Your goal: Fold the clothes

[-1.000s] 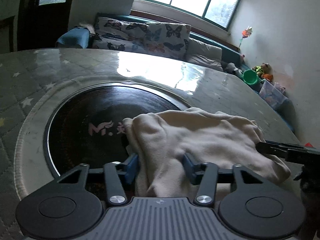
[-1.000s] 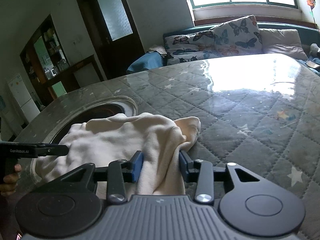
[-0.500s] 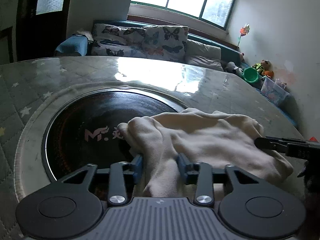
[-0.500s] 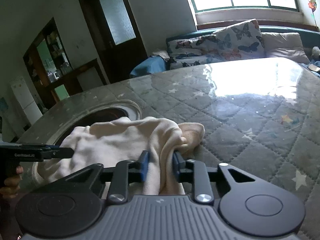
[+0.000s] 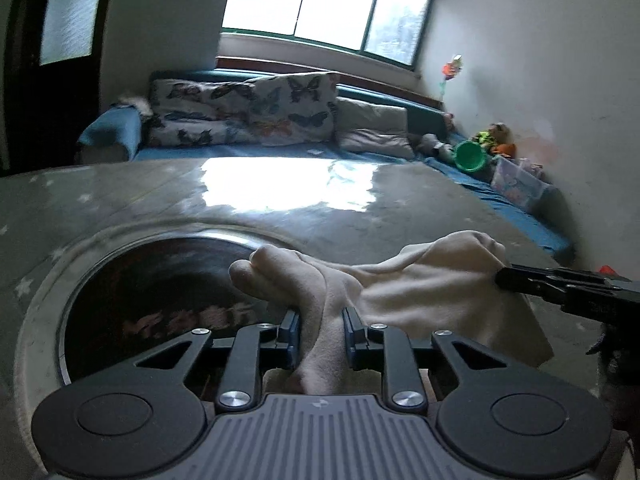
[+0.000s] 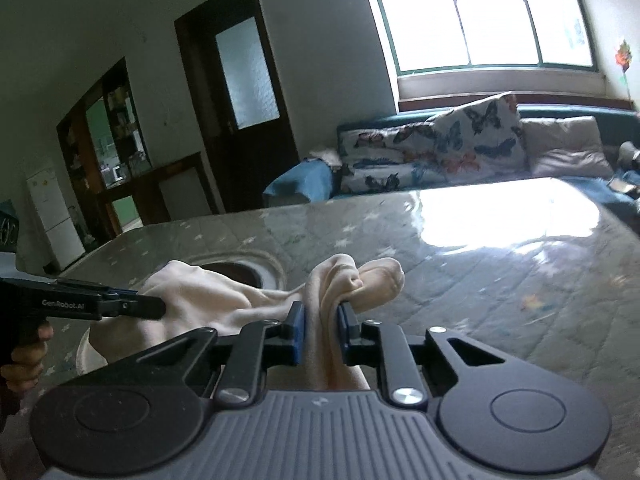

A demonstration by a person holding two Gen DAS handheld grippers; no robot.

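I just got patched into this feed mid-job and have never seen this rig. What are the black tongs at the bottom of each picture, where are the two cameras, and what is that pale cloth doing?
There is no robot arm here. A person holds one handheld tool in each hand, and each tool ends in two-finger tongs with a fisheye camera looking forward along the fingers. One picture comes from the left tongs, the other from the right tongs, so each also sees the other tool coming in from the side.

The surface is a grey quilted table cover with small stars, with a dark round inset in it. On it lies a cream garment. Both tongs are closing on bunched folds of it, one at each end, and the cloth between them is raised off the table. Behind are a sofa with butterfly cushions and a window.
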